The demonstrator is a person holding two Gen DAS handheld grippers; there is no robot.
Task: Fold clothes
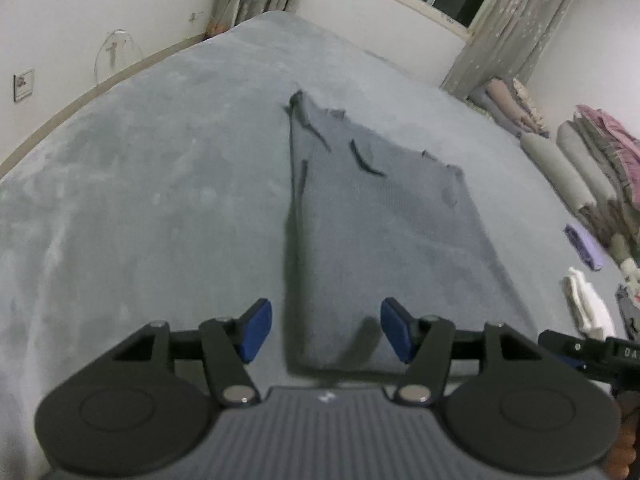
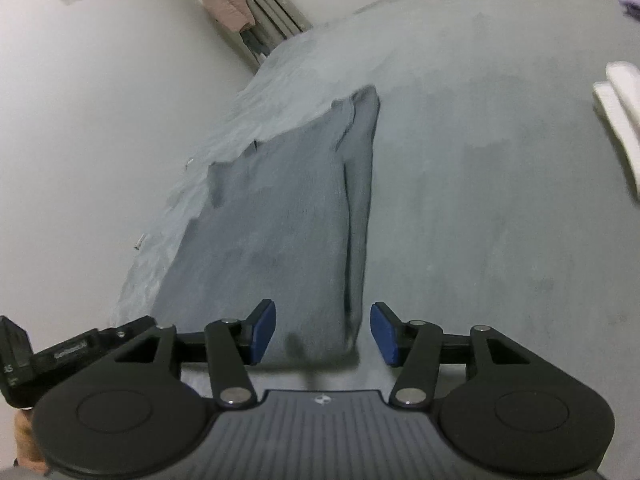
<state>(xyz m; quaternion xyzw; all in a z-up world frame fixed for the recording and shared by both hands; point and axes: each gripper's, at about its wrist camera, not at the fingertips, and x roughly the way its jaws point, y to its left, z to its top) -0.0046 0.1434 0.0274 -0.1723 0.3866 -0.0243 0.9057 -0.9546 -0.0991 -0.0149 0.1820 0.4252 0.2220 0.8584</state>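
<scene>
A dark grey garment [image 1: 380, 220] lies flat on the grey bed [image 1: 140, 200], folded into a long strip that runs away from me. My left gripper [image 1: 326, 330] hovers over its near left corner, blue pads apart, nothing pressed between them. In the right wrist view the same garment [image 2: 272, 220] stretches ahead, with a folded edge along its right side. My right gripper [image 2: 323, 332] stands open above the near right corner, and no cloth is pinched. Each gripper shows at the edge of the other's view.
Rolled bedding and stacked clothes [image 1: 580, 168] line the right of the bed, with a white folded item [image 1: 588, 304] and a purple one [image 1: 582, 246] nearer. A white folded cloth [image 2: 620, 120] lies to the right. A wall [image 2: 80, 140] borders the bed's left edge.
</scene>
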